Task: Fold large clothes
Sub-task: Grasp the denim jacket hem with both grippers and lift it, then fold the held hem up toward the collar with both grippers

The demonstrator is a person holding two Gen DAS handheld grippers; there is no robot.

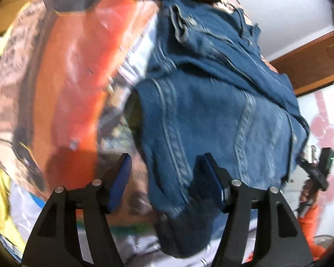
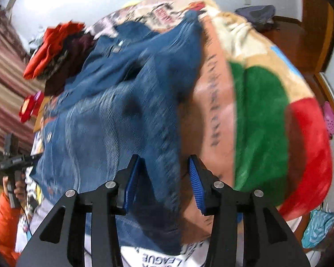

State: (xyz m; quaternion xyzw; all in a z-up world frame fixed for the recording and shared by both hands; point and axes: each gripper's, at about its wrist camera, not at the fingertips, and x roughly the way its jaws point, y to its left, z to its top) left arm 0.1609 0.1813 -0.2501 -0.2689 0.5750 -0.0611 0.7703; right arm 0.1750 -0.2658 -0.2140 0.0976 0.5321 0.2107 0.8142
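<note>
Bedroom with a colourful printed blanket [image 2: 256, 102] on the bed, blue denim jacket [image 2: 113, 111] spread ahead of both tongs, left gripper [image 1: 164, 175] spread wide at its hem, right gripper [image 2: 164, 182] likewise released, red clothes pile [image 2: 53, 46] beyond.

Your left gripper [image 1: 164, 182] and right gripper [image 2: 164, 184] share black angular frames, silver round screws and blue ribbed fingers [image 2: 196, 187]; your sleeve [image 2: 2, 218] is orange.
</note>
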